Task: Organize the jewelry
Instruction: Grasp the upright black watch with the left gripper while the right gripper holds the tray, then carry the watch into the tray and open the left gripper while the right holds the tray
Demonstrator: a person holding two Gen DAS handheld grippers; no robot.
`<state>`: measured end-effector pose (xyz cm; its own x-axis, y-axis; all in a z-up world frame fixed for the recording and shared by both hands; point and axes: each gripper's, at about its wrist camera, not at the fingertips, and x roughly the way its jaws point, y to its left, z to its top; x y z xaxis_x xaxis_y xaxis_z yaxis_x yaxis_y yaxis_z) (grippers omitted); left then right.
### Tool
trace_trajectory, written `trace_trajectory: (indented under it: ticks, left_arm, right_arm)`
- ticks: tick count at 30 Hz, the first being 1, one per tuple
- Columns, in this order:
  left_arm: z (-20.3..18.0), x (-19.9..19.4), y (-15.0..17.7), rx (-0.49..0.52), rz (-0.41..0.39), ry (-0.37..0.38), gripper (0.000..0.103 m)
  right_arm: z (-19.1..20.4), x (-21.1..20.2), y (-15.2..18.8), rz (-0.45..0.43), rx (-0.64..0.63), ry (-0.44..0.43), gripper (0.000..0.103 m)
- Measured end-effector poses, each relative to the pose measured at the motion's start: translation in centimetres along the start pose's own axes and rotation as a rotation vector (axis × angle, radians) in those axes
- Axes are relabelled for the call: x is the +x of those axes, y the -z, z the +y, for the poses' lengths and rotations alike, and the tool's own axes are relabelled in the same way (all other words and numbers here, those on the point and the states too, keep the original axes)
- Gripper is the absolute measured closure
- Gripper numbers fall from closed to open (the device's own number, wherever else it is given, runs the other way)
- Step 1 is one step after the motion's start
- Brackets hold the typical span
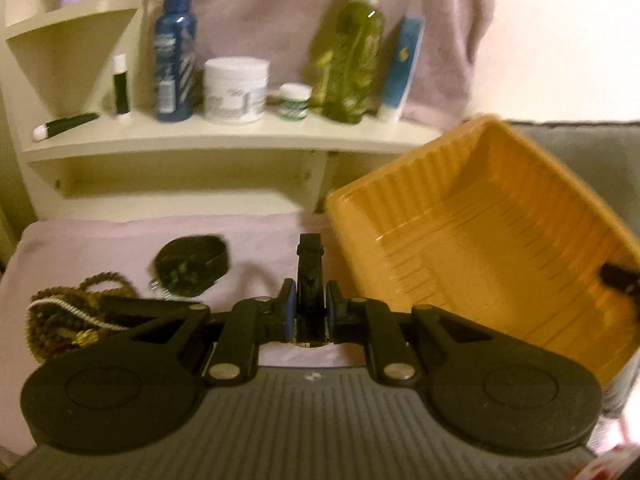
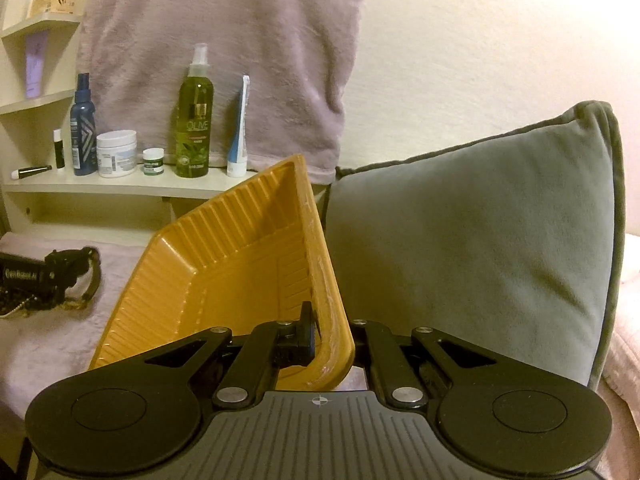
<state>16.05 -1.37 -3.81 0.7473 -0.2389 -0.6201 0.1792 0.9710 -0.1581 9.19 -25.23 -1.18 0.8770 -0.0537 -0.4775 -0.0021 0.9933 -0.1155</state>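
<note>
- The left tool (image 1: 311, 306) is clamped narrow on a dark strap-like piece (image 1: 309, 276), held clear above the pink cloth (image 1: 100, 240).
- The right tool (image 2: 320, 330) is shut on the rim of the orange tray (image 2: 224, 264), tipped up with its open side facing the left tool, at about two o'clock in the left view.
- The bead necklaces (image 1: 72, 308) lie heaped at nine o'clock on the cloth, a black watch (image 1: 192, 266) just beyond.
- My judgement: carry the strap over the tray's low rim, keep the tray steady, and release only once it is well inside.
- Readable writing: "OLIVE" on the green spray bottle (image 2: 195, 120). The left tool's side lettering is too blurred to read.
</note>
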Motion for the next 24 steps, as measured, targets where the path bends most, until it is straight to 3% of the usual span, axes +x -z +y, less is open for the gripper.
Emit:
trace_trajectory:
  ticks: [7,12,22,24]
  left_arm:
    - [-2.9,-0.1,-1.2,0.005,-0.016,0.113,0.09]
    - [-4.8,1.2,-0.6,0.02,0.026,0.166,0.09]
    - [-5.8,2.5,0.8,0.033,0.075,0.178,0.089]
    - [-5.7,2.2,0.6,0.033,0.064,0.171,0.082]
  right_arm:
    - [0.0,0.1,0.0,0.003,0.004,-0.001,0.097]
    - [-0.1,0.1,-0.1,0.008,0.011,-0.002,0.097]
    - [-0.1,0.3,-0.2,0.015,0.02,-0.004,0.097]
    - [-0.2,0.3,-0.2,0.019,0.024,-0.006,0.097]
